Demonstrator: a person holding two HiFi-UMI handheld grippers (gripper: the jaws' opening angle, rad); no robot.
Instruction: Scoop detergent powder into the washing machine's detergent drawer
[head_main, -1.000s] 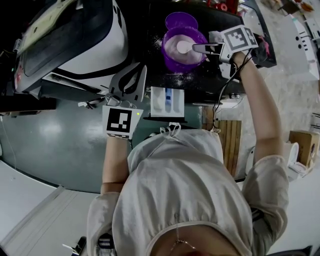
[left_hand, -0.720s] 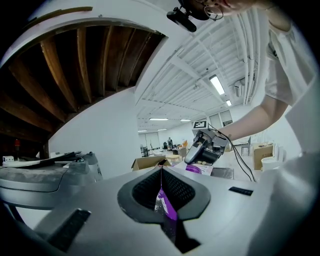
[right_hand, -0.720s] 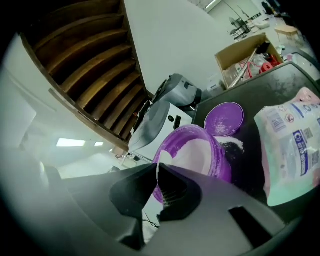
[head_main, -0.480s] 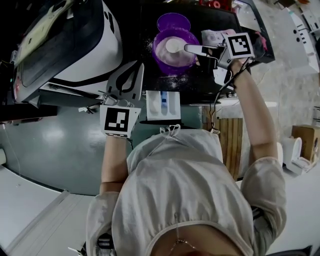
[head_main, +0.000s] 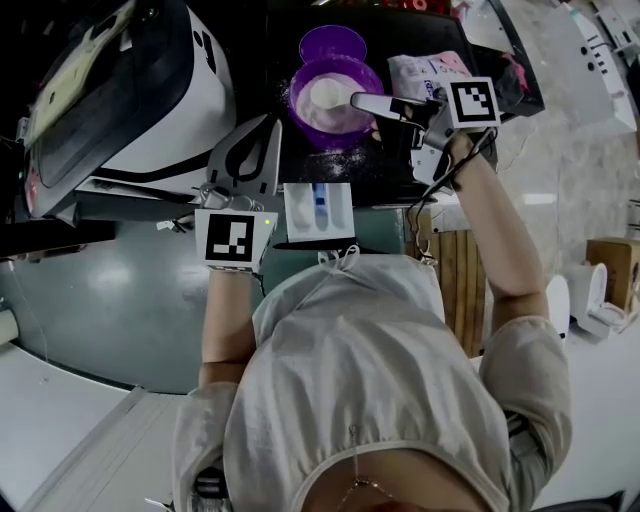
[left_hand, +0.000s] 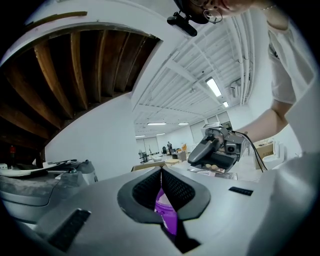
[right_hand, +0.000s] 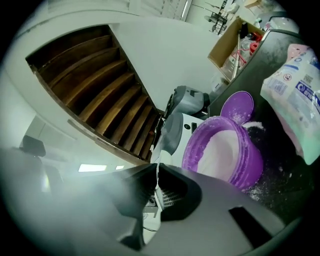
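A purple bowl (head_main: 300, 118) of white detergent powder stands on the dark top, also in the right gripper view as the purple bowl (right_hand: 247, 162). My right gripper (head_main: 388, 104) is shut on the handle of a white scoop (head_main: 328, 94), whose head lies in the powder. The scoop handle (right_hand: 159, 192) shows between the closed jaws of the right gripper (right_hand: 156, 172). The open detergent drawer (head_main: 318, 210) sticks out below the bowl. My left gripper (head_main: 262, 135) hangs left of the drawer, shut and holding nothing. In its own view the left gripper (left_hand: 161, 172) has its jaws closed.
The white washing machine (head_main: 150, 100) with its dark door fills the upper left. A purple lid (head_main: 333, 42) lies behind the bowl. A detergent bag (head_main: 425, 70) lies right of the bowl, also visible as the bag (right_hand: 297, 100). Spilled powder (head_main: 345, 155) dusts the top. The person's hood fills the foreground.
The head view has shifted, so bowl and grippers sit further left. The scoop stays in the bowl with the right gripper shut on it. The left gripper has kept its place.
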